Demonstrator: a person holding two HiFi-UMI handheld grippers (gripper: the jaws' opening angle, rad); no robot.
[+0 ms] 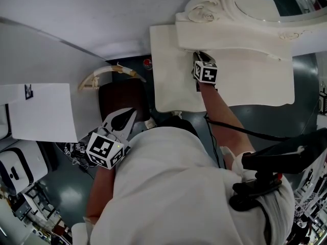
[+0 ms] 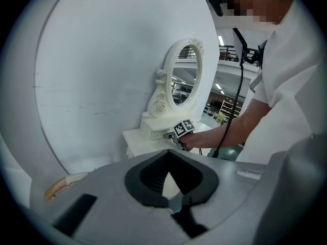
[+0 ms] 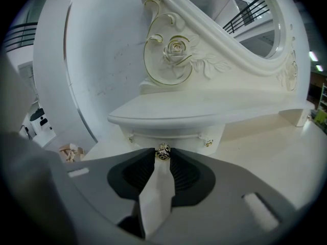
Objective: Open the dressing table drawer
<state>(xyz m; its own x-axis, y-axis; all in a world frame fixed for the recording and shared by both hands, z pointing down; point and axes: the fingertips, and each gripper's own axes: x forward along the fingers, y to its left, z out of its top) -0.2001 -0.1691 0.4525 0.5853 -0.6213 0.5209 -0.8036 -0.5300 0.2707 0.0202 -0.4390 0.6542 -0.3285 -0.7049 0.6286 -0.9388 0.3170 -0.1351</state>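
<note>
**No writing to read, only coded markers**

We find no word, number or brand that can be read in any view. The nearest to signs are the black-and-white square code patterns on the white marker cube [image 1: 106, 149] of the left gripper [image 1: 127, 117], near and to the left. The same kind of pattern is on the matching cube [image 1: 206, 71] of the right gripper [image 1: 197, 54], farther off at the cream dressing table [image 1: 168, 86]. On the flat white sheet [image 1: 46, 116] at the left stands a small black mark [image 1: 28, 91], too small for us to read. A pale strip [image 2: 249, 174] on the left gripper's grey body shows no print we can make out.
</note>
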